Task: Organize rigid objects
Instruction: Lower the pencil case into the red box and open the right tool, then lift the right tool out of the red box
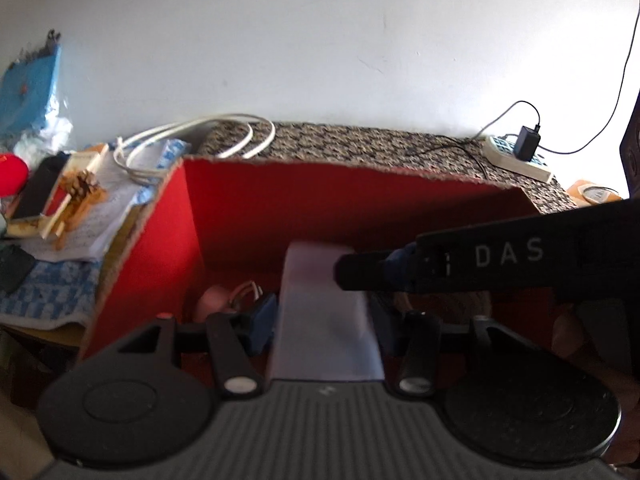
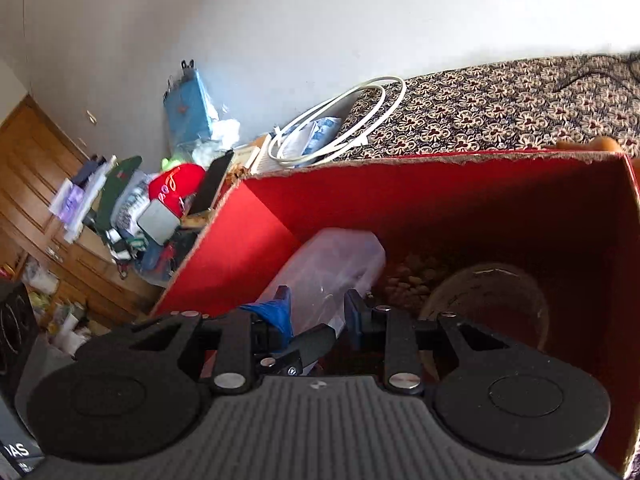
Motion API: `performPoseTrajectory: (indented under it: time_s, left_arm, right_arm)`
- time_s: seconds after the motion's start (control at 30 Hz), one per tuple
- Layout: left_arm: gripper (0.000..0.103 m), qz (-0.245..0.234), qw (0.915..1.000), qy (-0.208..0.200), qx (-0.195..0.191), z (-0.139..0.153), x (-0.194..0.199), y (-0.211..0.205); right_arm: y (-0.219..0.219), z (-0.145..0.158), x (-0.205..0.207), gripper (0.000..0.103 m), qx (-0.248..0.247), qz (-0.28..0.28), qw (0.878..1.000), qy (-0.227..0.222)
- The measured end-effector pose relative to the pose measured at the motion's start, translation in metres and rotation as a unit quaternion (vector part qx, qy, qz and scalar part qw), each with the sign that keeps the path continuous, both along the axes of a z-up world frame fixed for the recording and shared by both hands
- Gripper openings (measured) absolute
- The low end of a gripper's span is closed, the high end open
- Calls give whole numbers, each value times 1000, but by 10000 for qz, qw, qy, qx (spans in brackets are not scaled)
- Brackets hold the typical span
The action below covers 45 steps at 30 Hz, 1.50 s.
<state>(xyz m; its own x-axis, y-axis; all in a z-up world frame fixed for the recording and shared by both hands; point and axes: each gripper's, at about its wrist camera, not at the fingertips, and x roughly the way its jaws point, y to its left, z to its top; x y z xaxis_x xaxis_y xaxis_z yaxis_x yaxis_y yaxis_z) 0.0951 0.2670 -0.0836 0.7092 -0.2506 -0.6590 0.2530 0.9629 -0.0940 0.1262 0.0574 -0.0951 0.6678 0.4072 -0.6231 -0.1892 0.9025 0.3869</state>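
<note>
A red cardboard box (image 1: 256, 208) stands open in front of both grippers, and it also shows in the right wrist view (image 2: 248, 236). My left gripper (image 1: 322, 320) is shut on a pale translucent plastic case (image 1: 320, 300) and holds it inside the box. The same case (image 2: 340, 264) shows in the right wrist view, leaning against the box's left wall. My right gripper (image 2: 318, 312) is open around the case's near end, and its black body (image 1: 500, 260) crosses the left wrist view from the right. A clear round container (image 2: 492, 300) and a pink object (image 1: 214, 300) lie in the box.
A patterned cloth surface (image 2: 500, 104) lies behind the box, with a coiled white cable (image 2: 340, 120) on it. A power strip with a black adapter (image 1: 520, 152) sits at the back right. Clutter of papers, a red cap (image 2: 178, 188) and a phone fills the left side.
</note>
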Motion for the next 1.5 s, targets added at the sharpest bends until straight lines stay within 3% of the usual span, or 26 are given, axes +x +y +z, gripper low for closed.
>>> performPoseTrajectory:
  time_s: [0.23, 0.7, 0.97, 1.17, 1.5]
  left_arm:
    - [55, 62, 10000, 69, -6, 0, 2, -1]
    - [55, 146, 9994, 60, 306, 3, -4, -12]
    - [59, 210, 9992, -11, 333, 14, -18, -16]
    - [60, 220, 9994, 87, 247, 22, -30, -16]
    - [63, 2, 9992, -235, 317, 44, -67, -38]
  right_arm:
    - [-10, -3, 2, 14, 294, -267, 9991, 146]
    - [-7, 1, -3, 14, 128, -248, 9996, -56]
    - [-5, 5, -20, 14, -230, -276, 9988, -340]
    - [-16, 9, -37, 14, -39, -390, 9984, -396]
    - [-33, 27, -78, 14, 316, -501, 9960, -669]
